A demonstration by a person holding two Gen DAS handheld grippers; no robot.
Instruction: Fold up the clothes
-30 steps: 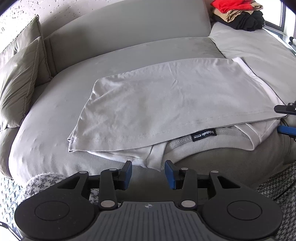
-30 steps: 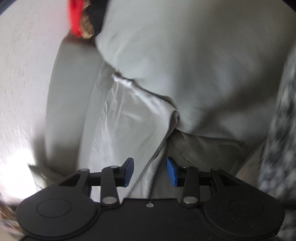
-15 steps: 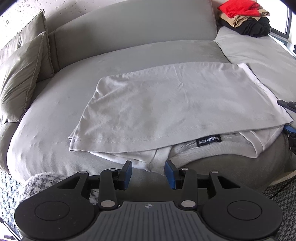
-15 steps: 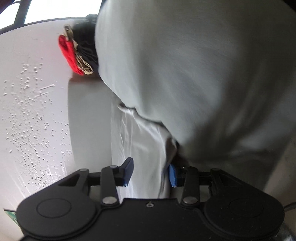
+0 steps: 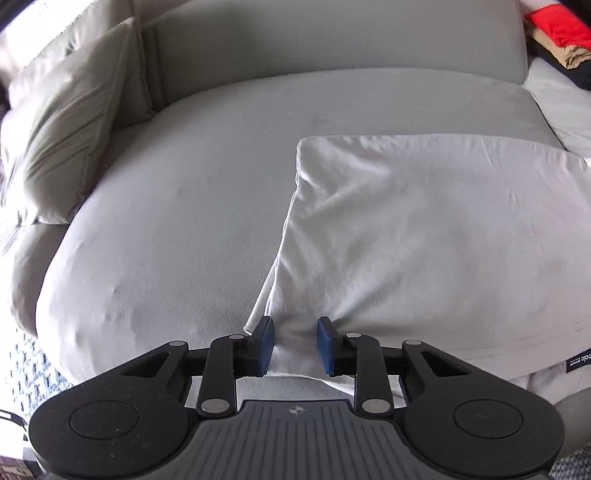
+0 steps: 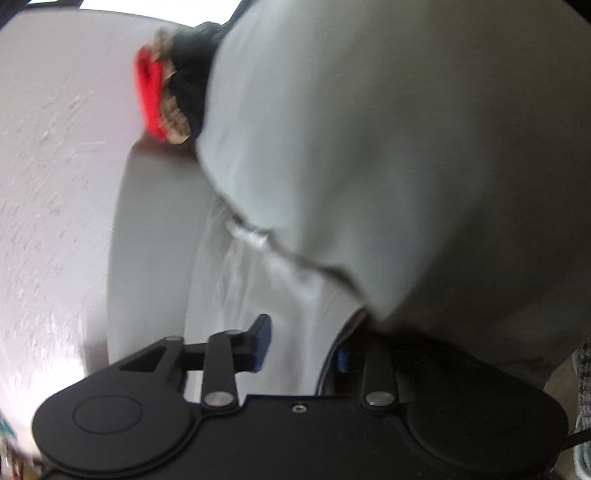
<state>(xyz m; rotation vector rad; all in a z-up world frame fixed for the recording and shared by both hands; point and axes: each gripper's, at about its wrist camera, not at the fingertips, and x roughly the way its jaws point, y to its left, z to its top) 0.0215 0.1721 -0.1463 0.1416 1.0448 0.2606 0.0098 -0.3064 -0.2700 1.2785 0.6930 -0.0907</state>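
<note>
Closing on the near-left corner of the white T-shirt (image 5: pixel 424 236) with the left gripper (image 5: pixel 293 345), cloth bunched between narrowing pads, not yet pinched. Closing likewise with the right gripper (image 6: pixel 301 345) on a shirt edge. Probably next: firm pinch, lift, fold toward 12 o'clock. At 1 o'clock, clothes pile (image 5: pixel 557 33) on sofa (image 5: pixel 177 221); no containers.

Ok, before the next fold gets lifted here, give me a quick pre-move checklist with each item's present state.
1. White shirt lies flat on the sofa seat: ok.
2. Shirt's near corner sits between the left claw pads: ok.
3. Left claw clamped: not ok, jaws closing, gaps beside the fabric.
4. Shirt fabric inside the right claw: ok.
5. Right claw clamped: cannot tell, jaws closing, one pad hidden under cloth, view blurred.
6. Stacked clothes clear of the shirt: ok.
</note>
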